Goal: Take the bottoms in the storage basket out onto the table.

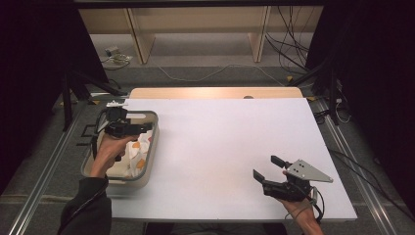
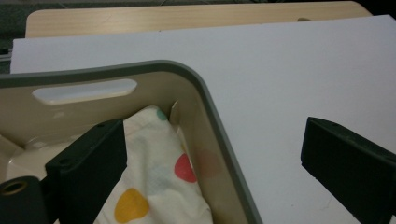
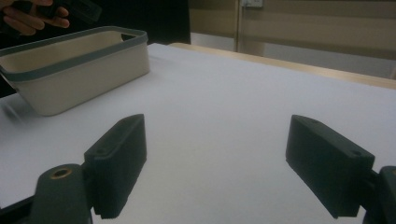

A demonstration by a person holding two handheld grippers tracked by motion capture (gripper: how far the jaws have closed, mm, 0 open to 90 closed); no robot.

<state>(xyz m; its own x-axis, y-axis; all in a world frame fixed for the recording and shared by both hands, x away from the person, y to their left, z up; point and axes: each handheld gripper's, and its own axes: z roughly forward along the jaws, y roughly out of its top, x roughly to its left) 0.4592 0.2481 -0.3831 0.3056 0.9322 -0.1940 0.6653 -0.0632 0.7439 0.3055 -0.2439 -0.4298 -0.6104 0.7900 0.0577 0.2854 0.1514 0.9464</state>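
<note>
A cream basket with a grey rim (image 1: 152, 147) stands at the table's left edge. Inside it lies a white cloth with coloured dots (image 1: 139, 152). My left gripper (image 1: 142, 128) hovers over the basket's far end and is open. In the left gripper view (image 2: 215, 172) one jaw hangs above the dotted cloth (image 2: 154, 186) and the other outside the basket wall (image 2: 219, 135), over the white tabletop. My right gripper (image 1: 268, 168) is near the front right of the table, open with nothing between its fingers (image 3: 219, 163). The right gripper view has the basket (image 3: 79, 70) at upper left.
A white board (image 1: 220, 147) covers the table, with a wooden strip (image 1: 215, 93) behind it. Wooden shelving (image 1: 195, 29) and cables (image 1: 288, 44) are on the floor beyond. Metal rails (image 1: 44, 166) run along both sides.
</note>
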